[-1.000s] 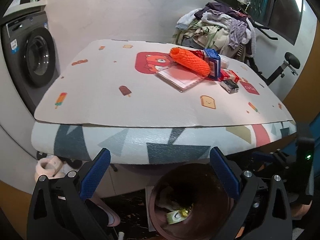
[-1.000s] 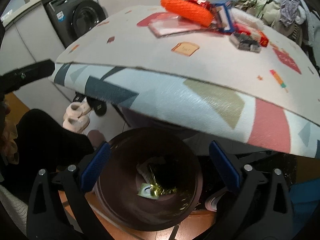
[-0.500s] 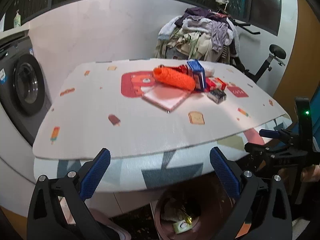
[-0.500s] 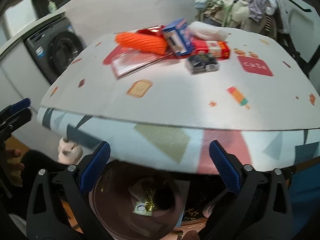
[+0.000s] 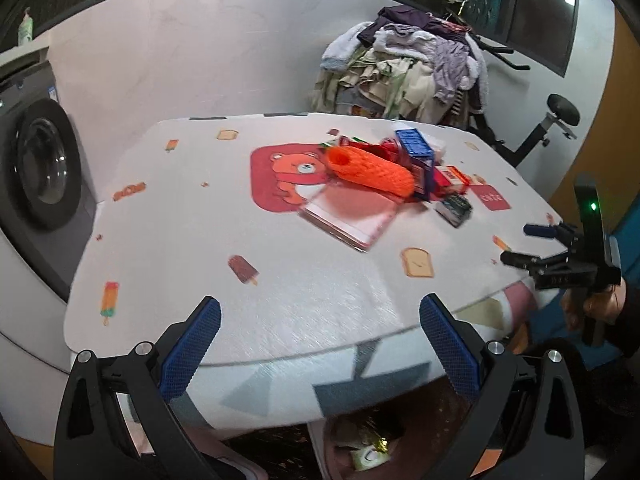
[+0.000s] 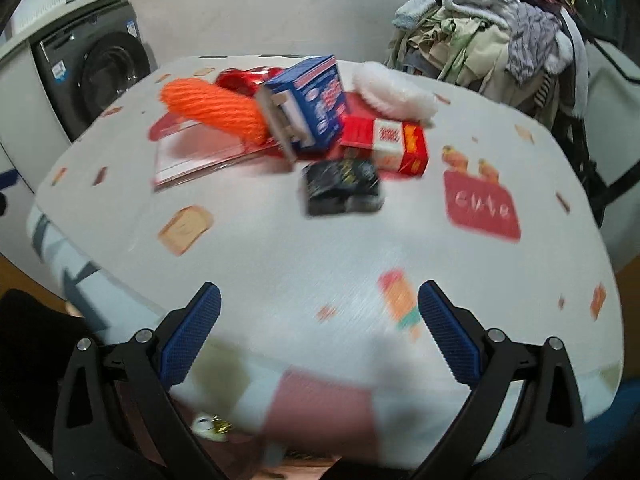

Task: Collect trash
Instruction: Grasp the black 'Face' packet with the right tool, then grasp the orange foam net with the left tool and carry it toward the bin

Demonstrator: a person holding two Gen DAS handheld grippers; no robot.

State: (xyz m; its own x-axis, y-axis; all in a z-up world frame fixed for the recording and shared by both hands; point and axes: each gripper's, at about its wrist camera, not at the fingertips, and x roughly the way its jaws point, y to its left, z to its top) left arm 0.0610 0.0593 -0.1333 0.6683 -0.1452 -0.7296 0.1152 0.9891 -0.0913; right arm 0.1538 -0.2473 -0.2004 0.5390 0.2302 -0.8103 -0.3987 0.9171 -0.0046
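A pile of trash lies on the patterned table [image 5: 200, 220]: an orange foam net sleeve [image 5: 370, 168] [image 6: 214, 106], a blue box [image 5: 416, 156] [image 6: 308, 100], a red-and-white box [image 6: 390, 144], a black wrapper [image 6: 342, 188] [image 5: 454, 208], a pink flat packet [image 5: 352, 216] and a white foam piece [image 6: 394, 92]. My left gripper [image 5: 320, 344] is open and empty over the table's front edge. My right gripper [image 6: 318, 332] is open and empty, above the table's near edge; it also shows in the left wrist view [image 5: 536, 248]. A brown bin [image 5: 360, 448] with wrappers stands under the table.
A washing machine [image 5: 36, 168] stands at the left. A heap of clothes [image 5: 408, 64] on an exercise bike is behind the table. The table cover [image 6: 328, 404] hangs over the front edge.
Both grippers have risen from over the bin under the table to above the table's front edge, and now face the trash pile. Both stay open and empty.
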